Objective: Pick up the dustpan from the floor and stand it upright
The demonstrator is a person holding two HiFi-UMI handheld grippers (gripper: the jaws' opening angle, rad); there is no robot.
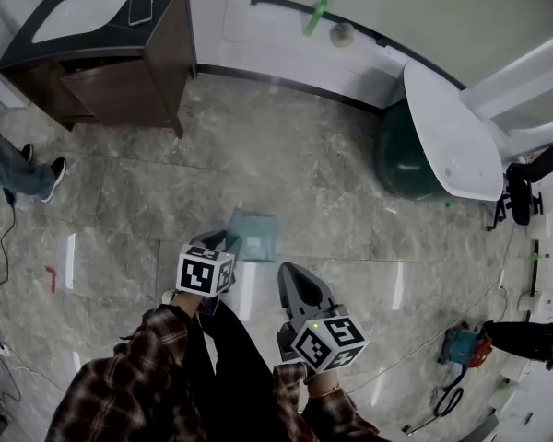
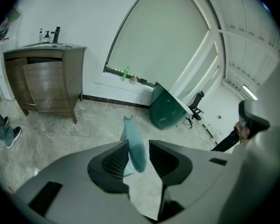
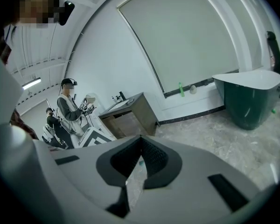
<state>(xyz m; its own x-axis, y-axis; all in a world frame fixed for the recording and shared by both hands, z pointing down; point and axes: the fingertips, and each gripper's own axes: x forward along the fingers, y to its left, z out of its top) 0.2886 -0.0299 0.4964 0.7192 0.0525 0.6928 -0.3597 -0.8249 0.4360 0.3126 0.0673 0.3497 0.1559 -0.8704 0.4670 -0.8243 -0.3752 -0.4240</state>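
Plaid sleeves [image 1: 129, 385] fill the bottom of the head view, each hand carrying a claw. The left claw [image 1: 229, 239] is clamped on the handle of the teal dustpan [image 1: 255, 235]. In the left gripper view that handle sits between the jaws, and the pan points away from them, seen edge-on. The right claw [image 3: 140, 138] has its jaws together with nothing between them, and it hangs just beside the left one without touching the dustpan.

The pickup looks done. The dustpan is in the grip out over the middle of the floor [image 1: 286, 155], though I cannot tell whether its far edge is clear of the tiles. Tipping it upright and letting go is what remains, as I judge it.

Open tile lies around the dustpan. A wooden vanity [image 1: 120, 72] stands at the floor's far left corner, and a dark green tub [image 1: 398, 159] stands along the far right edge, both well apart from the pan. Another person's legs [image 1: 18, 168] are at the left edge. A blue tool [image 1: 463, 346] and a cable lie near the right edge. None of these crowds the spot, so the person's own legs, directly below the claws, are the closest obstacle.
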